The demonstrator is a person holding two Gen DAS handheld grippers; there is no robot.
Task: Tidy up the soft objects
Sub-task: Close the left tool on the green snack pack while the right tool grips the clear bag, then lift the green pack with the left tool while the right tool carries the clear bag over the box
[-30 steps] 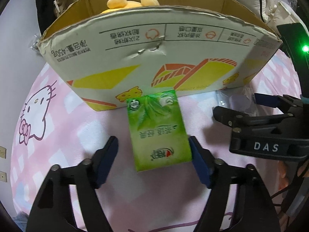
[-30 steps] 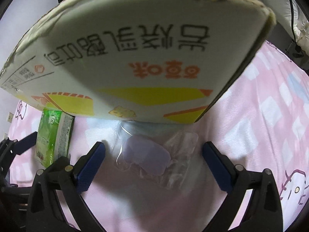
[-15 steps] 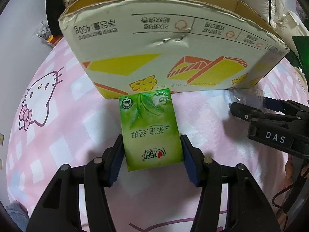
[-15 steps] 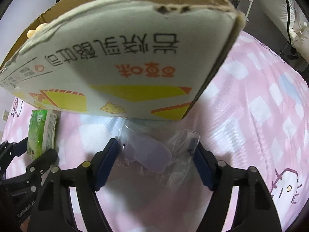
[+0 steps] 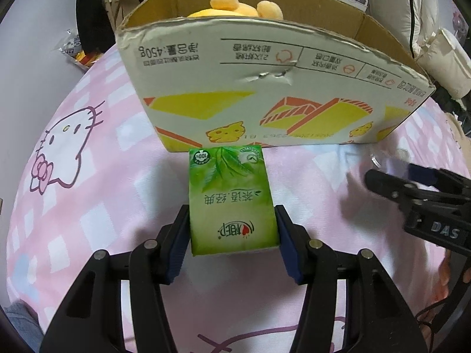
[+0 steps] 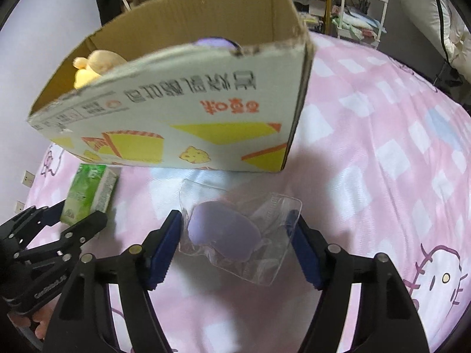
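The left gripper [image 5: 232,229] has just closed its blue pads on the green tissue pack [image 5: 231,197], which lies in front of the cardboard box [image 5: 265,94]. The right gripper [image 6: 235,235] has been closing too – pads pinching a clear pouch [image 6: 244,235] (a purple item inside) – above the pink bedsheet [image 6: 368,153]. A yellow plush [image 5: 238,6] sits in the box.

Dim indoor light, soft shadows, fisheye-warped edges, slight blur.
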